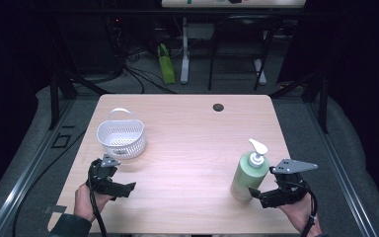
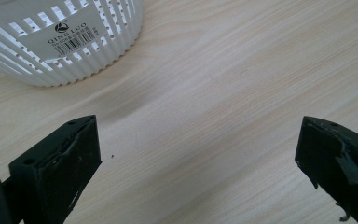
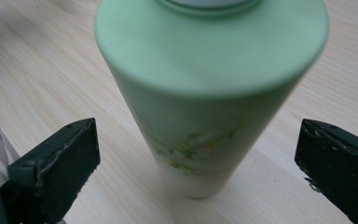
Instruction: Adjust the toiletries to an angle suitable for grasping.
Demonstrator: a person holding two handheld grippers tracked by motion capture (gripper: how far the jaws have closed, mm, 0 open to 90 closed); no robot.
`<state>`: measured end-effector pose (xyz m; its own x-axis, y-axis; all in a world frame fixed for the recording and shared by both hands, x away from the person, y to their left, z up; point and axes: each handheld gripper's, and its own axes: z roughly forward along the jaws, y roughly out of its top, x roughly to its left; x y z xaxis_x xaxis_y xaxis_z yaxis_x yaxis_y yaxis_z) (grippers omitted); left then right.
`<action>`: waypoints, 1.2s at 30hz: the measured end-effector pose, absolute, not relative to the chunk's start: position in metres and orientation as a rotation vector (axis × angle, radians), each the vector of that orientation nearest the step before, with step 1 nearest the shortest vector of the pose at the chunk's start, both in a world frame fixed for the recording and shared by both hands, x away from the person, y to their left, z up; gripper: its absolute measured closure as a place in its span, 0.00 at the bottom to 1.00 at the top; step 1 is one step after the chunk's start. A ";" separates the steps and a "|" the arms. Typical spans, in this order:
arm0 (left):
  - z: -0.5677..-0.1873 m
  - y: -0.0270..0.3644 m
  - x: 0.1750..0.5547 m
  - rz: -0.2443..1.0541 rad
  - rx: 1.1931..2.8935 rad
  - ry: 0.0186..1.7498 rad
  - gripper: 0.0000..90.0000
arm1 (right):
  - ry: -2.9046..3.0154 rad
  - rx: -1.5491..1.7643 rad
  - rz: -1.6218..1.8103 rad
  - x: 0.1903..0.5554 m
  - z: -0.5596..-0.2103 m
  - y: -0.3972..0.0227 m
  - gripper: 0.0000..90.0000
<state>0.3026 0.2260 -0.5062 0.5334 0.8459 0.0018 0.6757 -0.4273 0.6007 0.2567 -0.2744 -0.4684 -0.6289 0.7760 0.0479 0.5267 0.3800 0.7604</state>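
Right claw is wide open w/ the green pump bottle sitting between the jaws, upright near the right front of the worktop. Smooth plastic, prob slippery and top-heavy, so I'd grab mid-body, not the pump. Left claw is open too, empty, just beside the white basket.
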 end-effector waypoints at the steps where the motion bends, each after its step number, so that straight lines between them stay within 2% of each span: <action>1: -0.506 0.226 0.303 0.413 2.231 1.230 0.00 | 2.327 1.141 1.107 0.257 -0.468 -0.274 0.00; 18: -0.507 0.226 0.303 0.410 2.230 1.226 0.00 | 2.259 1.101 1.148 0.266 -0.461 -0.266 0.05; 24: -0.507 0.226 0.303 0.414 2.223 1.226 0.00 | 2.253 1.095 1.142 0.268 -0.461 -0.264 0.13; 36: -0.506 0.226 0.304 0.417 2.220 1.225 0.00 | 2.246 1.089 1.136 0.268 -0.462 -0.261 0.13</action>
<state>0.3037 0.2260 -0.5064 0.5333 0.8459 0.0004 0.6701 -0.4228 0.6101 0.2676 -0.2613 -0.4617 -0.6186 0.7857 -0.0021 0.4637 0.3673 0.8063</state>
